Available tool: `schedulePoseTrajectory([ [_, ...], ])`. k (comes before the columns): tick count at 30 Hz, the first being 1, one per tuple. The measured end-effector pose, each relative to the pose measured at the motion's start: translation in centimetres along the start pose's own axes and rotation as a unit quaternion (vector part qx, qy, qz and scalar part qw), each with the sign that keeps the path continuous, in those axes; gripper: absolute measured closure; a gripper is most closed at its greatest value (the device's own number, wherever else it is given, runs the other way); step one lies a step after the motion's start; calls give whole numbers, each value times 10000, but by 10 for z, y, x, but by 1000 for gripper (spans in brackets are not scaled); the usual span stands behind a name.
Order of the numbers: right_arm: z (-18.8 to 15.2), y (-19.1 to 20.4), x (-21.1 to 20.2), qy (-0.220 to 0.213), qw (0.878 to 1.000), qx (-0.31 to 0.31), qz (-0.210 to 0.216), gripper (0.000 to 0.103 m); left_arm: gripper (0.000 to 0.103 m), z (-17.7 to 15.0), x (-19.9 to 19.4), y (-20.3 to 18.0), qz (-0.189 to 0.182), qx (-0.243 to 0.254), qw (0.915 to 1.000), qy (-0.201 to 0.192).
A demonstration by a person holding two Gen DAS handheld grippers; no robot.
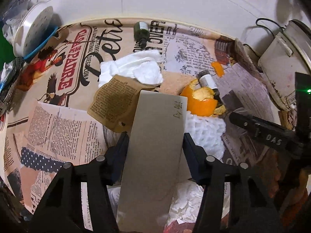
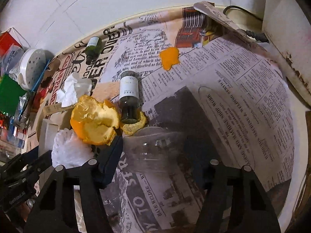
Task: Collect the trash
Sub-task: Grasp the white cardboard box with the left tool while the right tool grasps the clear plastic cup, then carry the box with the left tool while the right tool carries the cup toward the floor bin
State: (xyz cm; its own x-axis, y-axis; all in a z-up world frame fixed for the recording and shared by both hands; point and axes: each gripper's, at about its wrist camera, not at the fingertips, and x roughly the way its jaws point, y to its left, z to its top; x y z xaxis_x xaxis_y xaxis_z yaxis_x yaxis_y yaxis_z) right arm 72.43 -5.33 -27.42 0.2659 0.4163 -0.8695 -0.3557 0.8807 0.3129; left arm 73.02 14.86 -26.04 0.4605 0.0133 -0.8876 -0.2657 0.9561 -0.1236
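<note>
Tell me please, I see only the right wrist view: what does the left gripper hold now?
Observer: The left gripper is shut on a grey card, which lies flat between its two fingers.
Operator: Is something written on it?
Observer: Yes, there is a small handwritten mark near its far right corner.
Operator: What lies to the left of the card's far end?
Observer: A torn brown paper piece with printed text. It touches the white tissue behind it, and the card covers its right edge.
</note>
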Motion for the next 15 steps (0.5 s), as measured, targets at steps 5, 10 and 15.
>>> schedulePoseTrajectory([
  [5, -8, 10, -13, -201, 9992, -197, -278, 42, 48, 0, -21, 3, -181, 74, 9995, -254],
  [10, -19, 28, -42, -542, 9975, -210, -412, 42, 50, -4, -57, 12, -370, 157, 9973, -613],
  [15, -41, 60, -84, -1015, 9930, -203, -569, 42, 50, -13, -97, 27, -631, 250, 9930, -968],
])
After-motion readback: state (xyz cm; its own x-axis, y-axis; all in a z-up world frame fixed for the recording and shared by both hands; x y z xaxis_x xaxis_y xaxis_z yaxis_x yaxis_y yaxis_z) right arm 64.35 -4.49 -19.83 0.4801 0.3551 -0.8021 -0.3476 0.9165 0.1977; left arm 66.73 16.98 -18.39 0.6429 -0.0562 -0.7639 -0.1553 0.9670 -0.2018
